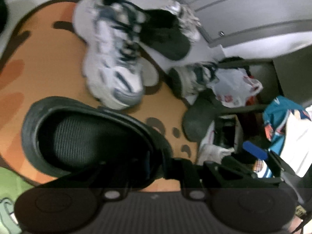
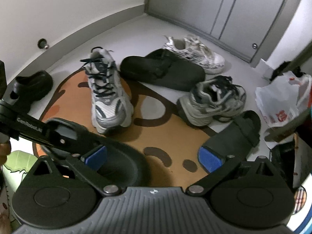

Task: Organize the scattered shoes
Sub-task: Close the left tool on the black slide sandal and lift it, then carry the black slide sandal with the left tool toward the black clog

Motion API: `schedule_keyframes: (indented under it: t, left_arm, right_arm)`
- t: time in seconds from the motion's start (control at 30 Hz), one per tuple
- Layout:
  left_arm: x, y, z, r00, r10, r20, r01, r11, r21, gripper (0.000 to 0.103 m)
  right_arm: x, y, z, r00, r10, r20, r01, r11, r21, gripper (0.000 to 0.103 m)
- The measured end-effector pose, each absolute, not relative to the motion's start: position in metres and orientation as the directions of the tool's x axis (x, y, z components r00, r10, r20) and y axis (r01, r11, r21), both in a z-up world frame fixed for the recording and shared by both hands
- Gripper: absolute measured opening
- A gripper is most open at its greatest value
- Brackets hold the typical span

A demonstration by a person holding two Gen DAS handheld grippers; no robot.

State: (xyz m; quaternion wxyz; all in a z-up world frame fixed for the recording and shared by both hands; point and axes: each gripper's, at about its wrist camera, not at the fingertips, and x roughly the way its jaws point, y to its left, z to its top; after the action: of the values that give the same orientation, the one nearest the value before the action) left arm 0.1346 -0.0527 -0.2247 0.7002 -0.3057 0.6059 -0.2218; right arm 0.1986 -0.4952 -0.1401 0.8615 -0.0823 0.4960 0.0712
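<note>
The right wrist view looks down over an orange mat (image 2: 165,134) with brown markings, lying on a pale floor (image 2: 126,27) in a corner by a grey door (image 2: 234,9). The right gripper (image 2: 152,158) hangs above the near edge of the mat, its jaws spread wide with nothing between the blue pads (image 2: 209,159). Just left of it, the left gripper (image 2: 81,152) reaches in from the side, one finger dipping inside the opening of a black clog (image 2: 120,165) that sits on the mat's near edge.

Further back, a white and navy sneaker (image 2: 109,95) stands upright on the mat, toe toward the camera. A grey sneaker (image 2: 212,101) rests at the mat's right edge, with a dark slipper (image 2: 234,136) just in front of it, partly off the mat. Another dark slipper (image 2: 165,70) lies on the floor behind, and a white patterned sneaker (image 2: 195,52) sits just beyond it, near the door. A second black clog (image 2: 29,89) stands apart at the far left, off the mat by the wall. A white plastic bag (image 2: 282,97) with red print slumps at the right.

The left wrist view is blurred. It shows the black clog (image 1: 83,136) close up, its ribbed insole facing the camera, with the left gripper (image 1: 195,159) straddling the rim: one finger goes inside the clog and the other, blue-padded, stays outside to the right. Whether the jaws actually press on the rim, I cannot tell.
</note>
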Motion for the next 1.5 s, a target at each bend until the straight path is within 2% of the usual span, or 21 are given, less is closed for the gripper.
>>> schedule_keyframes:
  t: [0.4,0.8,1.13,1.37,1.5]
  left_arm:
    - [0.138,0.010,-0.228,0.214,-0.672,-0.709,-0.057,0.716,-0.696,0.011]
    - [0.155,0.060,-0.232,0.260,-0.660,-0.705,-0.063,0.717,-0.694,0.011]
    - [0.161,0.079,-0.233,0.320,-0.658,-0.682,-0.057,0.705,-0.707,0.011]
    - [0.162,0.076,-0.214,0.376,-0.665,-0.646,0.030,0.705,-0.708,0.011]
    - [0.165,0.080,-0.215,0.373,-0.674,-0.638,0.024,0.695,-0.719,0.011]
  right_arm:
    - [0.201,-0.450,-0.160,0.443,0.094,-0.892,-0.307,0.950,-0.053,0.103]
    - [0.222,-0.365,-0.206,0.362,0.166,-0.917,-0.534,0.844,-0.058,0.103]
    - [0.249,-0.337,-0.224,0.345,0.193,-0.919,-0.560,0.828,-0.037,0.103]
    - [0.258,-0.328,-0.253,0.313,0.201,-0.928,-0.547,0.837,-0.003,0.103]
    - [0.258,-0.326,-0.259,0.314,0.200,-0.928,-0.557,0.830,-0.010,0.103]
